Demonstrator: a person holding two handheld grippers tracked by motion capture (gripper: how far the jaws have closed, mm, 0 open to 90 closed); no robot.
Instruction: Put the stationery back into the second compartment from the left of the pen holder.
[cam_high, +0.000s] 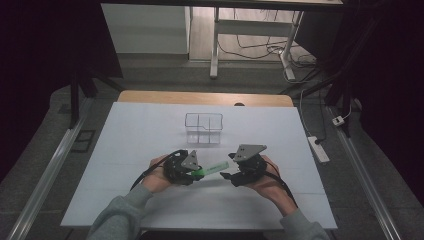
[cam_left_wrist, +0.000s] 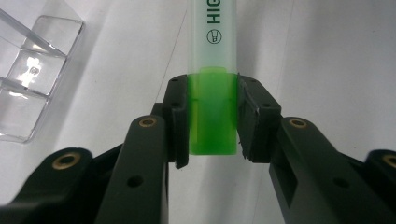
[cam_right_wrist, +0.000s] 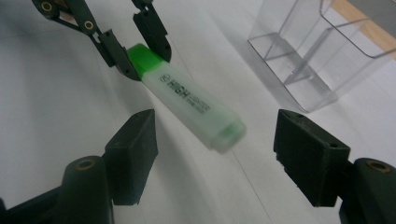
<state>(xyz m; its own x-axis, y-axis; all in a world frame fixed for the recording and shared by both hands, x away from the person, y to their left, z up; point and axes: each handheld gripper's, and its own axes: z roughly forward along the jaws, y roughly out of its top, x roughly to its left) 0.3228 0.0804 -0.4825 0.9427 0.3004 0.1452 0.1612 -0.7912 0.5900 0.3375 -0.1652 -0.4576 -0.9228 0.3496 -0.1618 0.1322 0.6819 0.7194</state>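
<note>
Left gripper (cam_high: 196, 172): you hold the highlighter (cam_high: 214, 167) clamped by its green cap end, pads pressing both sides, just above the white table (cam_high: 130, 150) near the middle.
Highlighter: it sticks out to the right from your left jaws, its free end hanging in the air between the two grippers.
Right gripper (cam_right_wrist: 215, 144): jaws stand wide apart around the free end, touching nothing.
Clear organiser (cam_high: 203, 128): it stands farther back, well apart from the pen.
Risk, grip: only the cap is pinched, so a pull from the right could probably pop the cap off.
Risk, handover: if you let go on the left before the right pads bite, the pen likely drops and rolls.
</note>
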